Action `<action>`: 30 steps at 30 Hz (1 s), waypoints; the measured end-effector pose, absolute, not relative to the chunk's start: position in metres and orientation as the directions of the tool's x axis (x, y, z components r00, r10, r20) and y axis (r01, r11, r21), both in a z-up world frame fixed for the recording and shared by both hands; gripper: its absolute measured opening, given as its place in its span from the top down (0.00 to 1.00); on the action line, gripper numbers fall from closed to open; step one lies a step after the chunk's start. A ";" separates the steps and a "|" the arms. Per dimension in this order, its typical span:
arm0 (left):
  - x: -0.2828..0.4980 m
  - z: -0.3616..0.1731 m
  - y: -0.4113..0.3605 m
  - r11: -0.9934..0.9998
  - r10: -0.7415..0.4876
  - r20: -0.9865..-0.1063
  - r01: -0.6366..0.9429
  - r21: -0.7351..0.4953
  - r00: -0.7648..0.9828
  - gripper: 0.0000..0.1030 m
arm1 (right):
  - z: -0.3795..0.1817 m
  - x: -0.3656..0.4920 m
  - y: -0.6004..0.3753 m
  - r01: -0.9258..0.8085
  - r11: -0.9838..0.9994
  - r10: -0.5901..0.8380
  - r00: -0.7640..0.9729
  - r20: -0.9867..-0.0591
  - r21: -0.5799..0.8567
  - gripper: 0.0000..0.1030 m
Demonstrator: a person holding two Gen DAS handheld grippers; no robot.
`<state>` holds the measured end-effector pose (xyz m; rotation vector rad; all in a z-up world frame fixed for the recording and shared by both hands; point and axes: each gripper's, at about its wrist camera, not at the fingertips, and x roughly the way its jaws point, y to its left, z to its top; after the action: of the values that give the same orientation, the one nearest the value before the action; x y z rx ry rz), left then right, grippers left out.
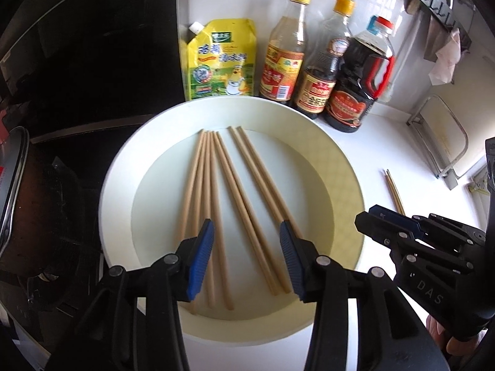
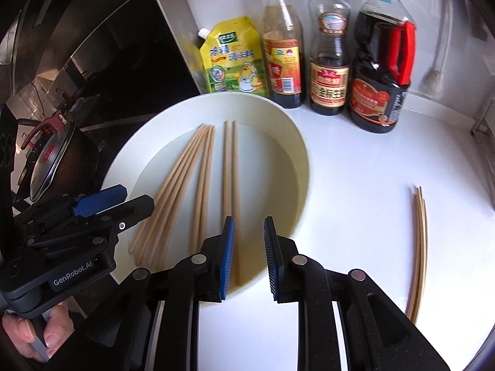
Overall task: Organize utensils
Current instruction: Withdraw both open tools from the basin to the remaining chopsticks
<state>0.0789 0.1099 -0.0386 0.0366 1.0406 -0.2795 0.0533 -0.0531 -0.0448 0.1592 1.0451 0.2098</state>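
A: In the left wrist view, the left gripper [image 1: 246, 237] is seen parted and empty over the chopsticks [image 1: 216, 191] on the white plate [image 1: 120, 173], their long axes running away up-frame.

B: In the right wrist view, the right gripper [image 2: 249, 241] is narrowly parted, holding nothing; the loose chopsticks [image 2: 419, 247] lie at lower right on the white counter [image 2: 355, 185], nearer it.

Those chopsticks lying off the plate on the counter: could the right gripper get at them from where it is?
Probably yes. The right gripper is open and empty, and only bare counter separates it from the loose chopsticks. Nothing stands between them.
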 end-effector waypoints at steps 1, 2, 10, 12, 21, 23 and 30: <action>0.078 -0.039 0.106 0.962 -0.213 -0.857 0.254 -0.100 0.470 0.57 | -0.046 0.051 -0.058 -0.085 0.969 0.244 0.486 -0.839 0.232 0.82; 0.077 -0.040 0.101 0.960 -0.215 -0.858 0.261 -0.099 0.467 0.57 | -0.047 0.049 -0.063 -0.072 0.969 0.241 0.486 -0.840 0.236 0.82; 0.070 -0.041 0.066 0.945 -0.242 -0.863 0.309 -0.106 0.443 0.54 | -0.055 0.032 -0.103 0.004 0.970 0.211 0.491 -0.845 0.244 0.76; 0.069 -0.040 0.057 0.942 -0.248 -0.863 0.317 -0.109 0.441 0.54 | -0.056 0.029 -0.113 0.014 0.971 0.203 0.493 -0.846 0.240 0.76; 0.058 -0.037 0.021 0.933 -0.267 -0.861 0.339 -0.119 0.434 0.50 | -0.062 0.012 -0.153 0.052 0.971 0.177 0.491 -0.853 0.232 0.73; 0.057 -0.037 0.014 0.933 -0.268 -0.862 0.339 -0.120 0.430 0.50 | -0.063 0.010 -0.160 0.054 0.972 0.175 0.490 -0.854 0.230 0.73; 0.049 -0.041 -0.008 0.933 -0.264 -0.869 0.338 -0.120 0.419 0.47 | -0.066 0.003 -0.182 0.057 0.971 0.174 0.486 -0.856 0.230 0.71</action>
<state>0.0490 -0.0082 -0.0412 0.0775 1.0743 -0.3778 0.0027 -0.1822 -0.0659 0.2407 1.0637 0.0717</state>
